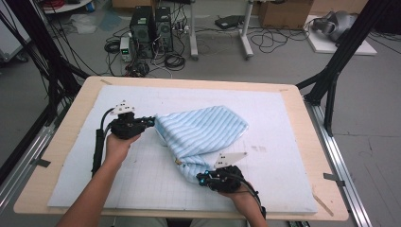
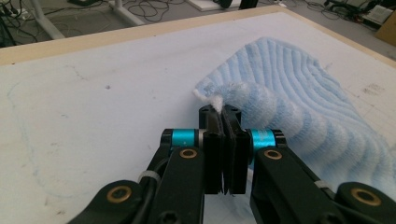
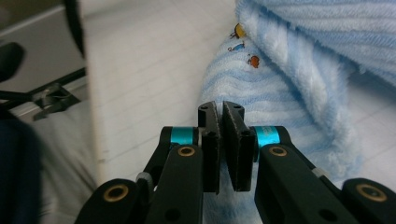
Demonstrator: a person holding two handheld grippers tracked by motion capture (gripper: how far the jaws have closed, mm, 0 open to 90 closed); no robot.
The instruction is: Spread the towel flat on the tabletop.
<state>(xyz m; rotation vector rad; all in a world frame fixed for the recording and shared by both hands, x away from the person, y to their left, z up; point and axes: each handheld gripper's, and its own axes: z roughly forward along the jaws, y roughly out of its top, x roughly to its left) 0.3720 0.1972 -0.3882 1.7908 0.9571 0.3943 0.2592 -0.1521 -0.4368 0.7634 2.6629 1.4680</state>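
A light blue striped towel (image 1: 203,130) lies bunched and partly folded in the middle of the white mat. At its upper left corner my left gripper (image 1: 150,121) is shut; in the left gripper view a white fluffy corner of the towel (image 2: 299,107) pokes up out of the pinched jaws of my left gripper (image 2: 220,114). My right gripper (image 1: 202,178) sits at the towel's lower end near the front edge. In the right gripper view my right gripper (image 3: 220,112) has its jaws pressed together with an edge of the towel (image 3: 299,60) between them. Small coloured embroidered figures (image 3: 243,44) show near that edge.
The white gridded mat (image 1: 265,165) covers most of the wooden table (image 1: 61,142). Black frame posts (image 1: 331,80) stand at the right and left. Computer towers (image 1: 151,30) and cables sit on the floor beyond the far edge.
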